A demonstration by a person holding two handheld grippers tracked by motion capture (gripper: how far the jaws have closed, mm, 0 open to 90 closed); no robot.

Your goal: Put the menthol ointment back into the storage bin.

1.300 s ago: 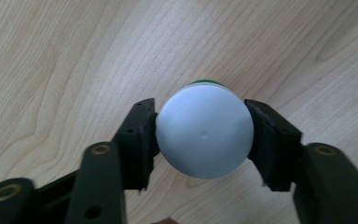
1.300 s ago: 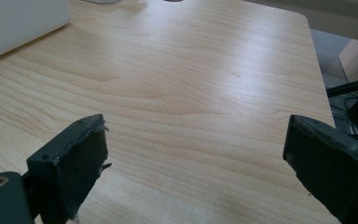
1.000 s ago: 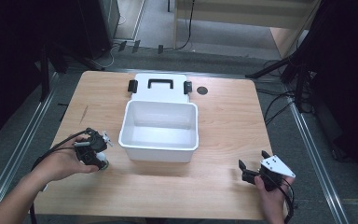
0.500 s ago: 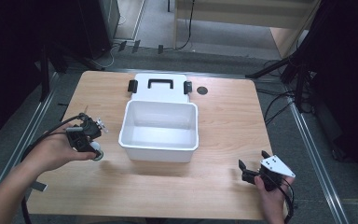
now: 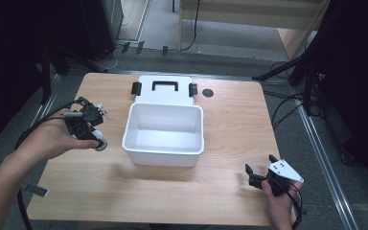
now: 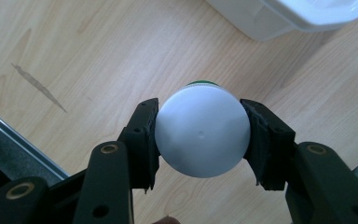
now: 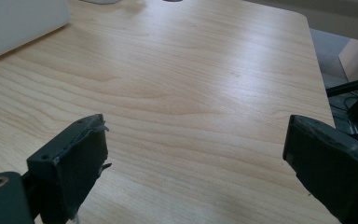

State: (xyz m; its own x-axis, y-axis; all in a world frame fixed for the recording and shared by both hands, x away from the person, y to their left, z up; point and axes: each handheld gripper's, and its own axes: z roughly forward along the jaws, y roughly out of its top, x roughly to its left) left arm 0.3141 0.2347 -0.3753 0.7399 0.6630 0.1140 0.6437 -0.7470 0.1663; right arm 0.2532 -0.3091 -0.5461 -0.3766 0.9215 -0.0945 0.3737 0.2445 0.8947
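A: How far along is this, would you say?

B: About halfway, by my reading. The left tool (image 6: 200,135) has its jaws closed on a small white-capped bottle (image 6: 202,136), with a green edge peeking out behind the cap. It looks lifted off the bench (image 5: 220,110), so the pick-up seems done.

A: And where is the bottle now?

B: In the high view it sits in the left tool (image 5: 97,139), out at about nine o'clock from the white bin (image 5: 164,154), near its left wall but apart from it. It isn't over the opening.

A: So what's left?

B: Judging from the layout, carrying the bottle over the rim, lowering it into the bin and letting go. The bin looks empty. Its lid (image 5: 163,89) lies flat on the bench at twelve o'clock, just behind the bin, so closing it may follow.

A: The other hand?

B: The right tool (image 5: 259,168) rests low at about five o'clock from the bin, well apart from it. Its jaws stand wide apart with bare wood between them; it holds nothing.
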